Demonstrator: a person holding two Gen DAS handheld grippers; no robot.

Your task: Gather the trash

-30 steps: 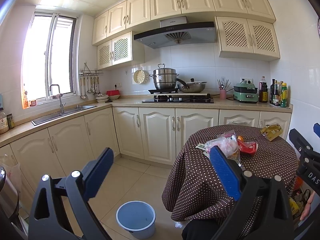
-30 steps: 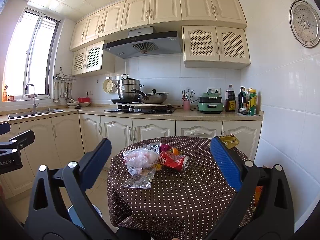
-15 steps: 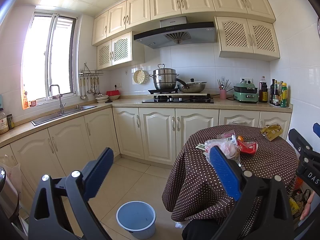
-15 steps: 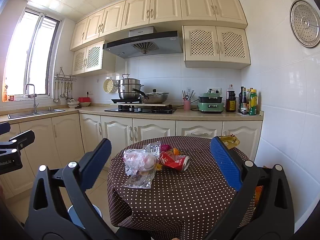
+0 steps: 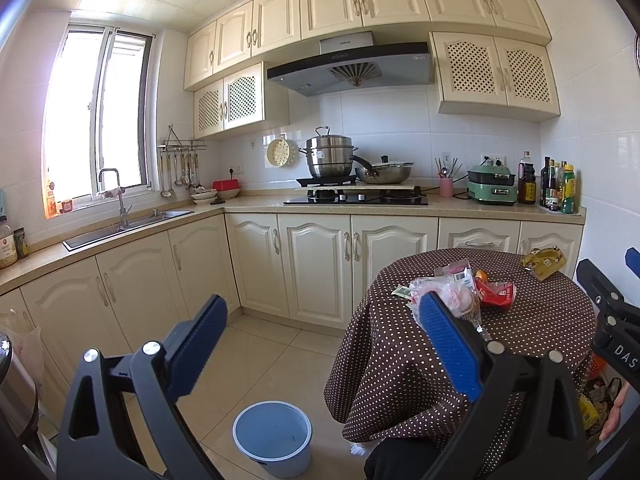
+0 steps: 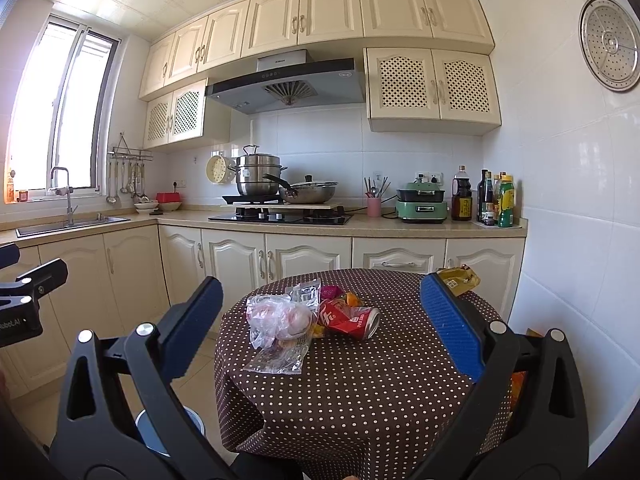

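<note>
Looking over the round tabletop [image 6: 360,392] under its dotted brown cloth, I see the trash lying in a loose cluster toward the far middle, with the blue bucket [image 5: 273,436] on the floor to the left of it, which I judge to be where it all goes; both the left tongs [image 5: 324,344] and the right tongs [image 6: 320,324] stand wide apart and hold nothing, well short of the pile; largest is the crumpled clear plastic bag [image 6: 278,320], light and soft, likely slippery, so I would pinch a bunched fold near its top; next the dented red can [image 6: 350,318] lying on its side touching the bag, light but stiff, best taken across its middle; the yellow wrapper [image 6: 458,279] sits apart at the far right edge, thin and crinkly; smallest, an orange scrap [image 6: 352,299] behind the can, too small to judge.
</note>
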